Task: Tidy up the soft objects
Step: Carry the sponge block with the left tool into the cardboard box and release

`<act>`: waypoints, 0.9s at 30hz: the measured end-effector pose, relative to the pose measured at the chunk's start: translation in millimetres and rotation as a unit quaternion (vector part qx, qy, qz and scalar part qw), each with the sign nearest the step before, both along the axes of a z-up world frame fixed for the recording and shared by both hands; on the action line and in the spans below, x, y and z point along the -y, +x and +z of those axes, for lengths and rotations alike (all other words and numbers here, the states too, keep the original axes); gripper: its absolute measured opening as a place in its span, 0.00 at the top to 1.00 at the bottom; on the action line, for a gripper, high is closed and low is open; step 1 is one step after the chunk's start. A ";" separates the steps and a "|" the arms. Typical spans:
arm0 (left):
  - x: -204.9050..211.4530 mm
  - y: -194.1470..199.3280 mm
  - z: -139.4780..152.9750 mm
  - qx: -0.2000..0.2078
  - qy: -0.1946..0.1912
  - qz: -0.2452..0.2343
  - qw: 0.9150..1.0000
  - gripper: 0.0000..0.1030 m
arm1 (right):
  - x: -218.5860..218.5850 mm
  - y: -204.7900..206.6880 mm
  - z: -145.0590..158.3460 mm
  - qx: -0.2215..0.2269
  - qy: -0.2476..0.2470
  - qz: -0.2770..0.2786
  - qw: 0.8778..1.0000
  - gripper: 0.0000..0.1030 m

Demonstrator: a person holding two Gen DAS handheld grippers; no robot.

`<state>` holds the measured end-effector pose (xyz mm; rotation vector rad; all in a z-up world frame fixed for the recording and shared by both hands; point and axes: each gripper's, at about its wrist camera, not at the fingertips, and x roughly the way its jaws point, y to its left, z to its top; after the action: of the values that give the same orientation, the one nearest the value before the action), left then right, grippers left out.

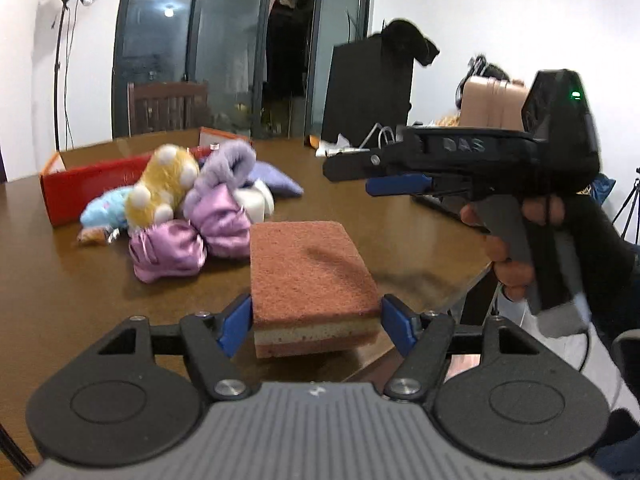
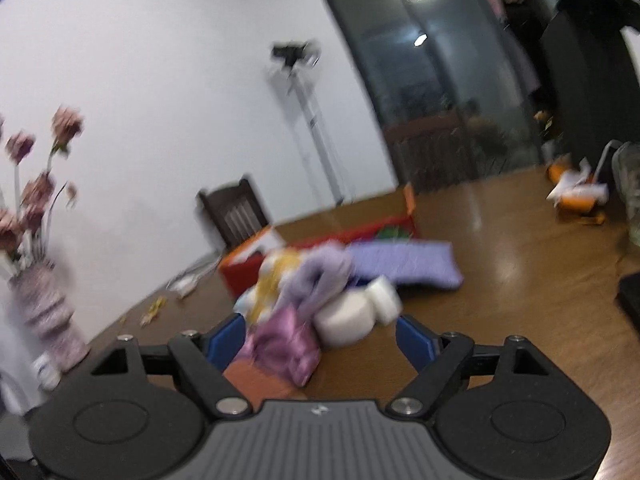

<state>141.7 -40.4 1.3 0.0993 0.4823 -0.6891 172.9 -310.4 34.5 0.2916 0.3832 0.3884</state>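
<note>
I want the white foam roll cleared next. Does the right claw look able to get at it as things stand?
Probably yes. The right claw is open and empty, and the white foam roll lies just ahead of it on the table. Only the pink satin pouch crowds its left side; the right side looks free.

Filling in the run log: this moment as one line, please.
left gripper: pads on layered brown sponge block, raised off wooden table | right gripper: open, empty | pile of plush toys beside red cardboard box
</note>
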 end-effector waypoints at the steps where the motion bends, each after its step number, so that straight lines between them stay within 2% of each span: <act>1: -0.4 2.0 -1.2 -0.004 0.001 -0.001 1.000 0.30 | -2.7 0.2 -4.2 -0.008 -0.003 0.012 1.000 0.20; 4: -6.6 4.2 -3.0 -0.002 0.013 0.007 1.000 0.26 | -13.5 5.6 -15.5 -0.028 -0.011 0.038 0.999 0.20; 7: -18.4 4.1 -7.7 0.005 0.022 0.033 0.999 0.24 | -22.7 20.5 -23.5 -0.048 -0.006 0.060 0.997 0.25; 10: -29.8 4.9 -11.2 0.006 0.017 0.062 0.998 0.24 | -36.0 33.8 -30.4 -0.067 -0.015 0.078 0.995 0.47; 11: -33.4 5.0 -11.4 0.007 0.011 0.077 0.997 0.24 | -39.5 37.4 -33.0 -0.074 -0.016 0.082 0.994 0.59; 14: -46.7 6.2 -9.9 0.006 -0.001 0.151 0.988 0.30 | -44.3 36.9 -34.3 -0.084 -0.001 0.078 0.993 0.70; 15: -52.0 8.7 -10.2 -0.003 -0.010 0.177 0.984 0.35 | -45.1 33.5 -33.7 -0.087 0.000 0.072 0.994 0.70; 17: -64.3 13.5 -9.9 -0.032 -0.045 0.206 0.977 0.36 | -47.9 23.2 -31.4 -0.093 0.003 0.069 0.993 0.70; 19: -74.3 10.9 -4.4 -0.046 -0.096 0.184 0.977 0.36 | -50.9 10.7 -29.4 -0.088 0.004 0.077 0.993 0.70; 21: -78.5 10.2 3.1 -0.049 -0.132 0.165 0.976 0.35 | -49.5 2.7 -26.7 -0.083 0.001 0.062 0.995 0.70; 24: -72.9 21.5 10.0 -0.058 -0.141 0.147 0.977 0.36 | -42.0 6.3 -23.5 -0.082 0.023 0.047 0.995 0.67; 26: -68.8 36.2 7.2 -0.074 -0.133 0.156 0.976 0.45 | -42.5 13.3 -26.1 -0.090 0.027 0.035 0.995 0.59; 27: -68.1 41.5 4.2 -0.085 -0.132 0.162 0.974 0.54 | -44.3 16.5 -27.8 -0.095 0.026 0.034 0.995 0.59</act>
<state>183.2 27.7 5.5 -0.2861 0.5517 -0.4367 189.4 -266.1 6.7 0.3689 0.5710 0.4397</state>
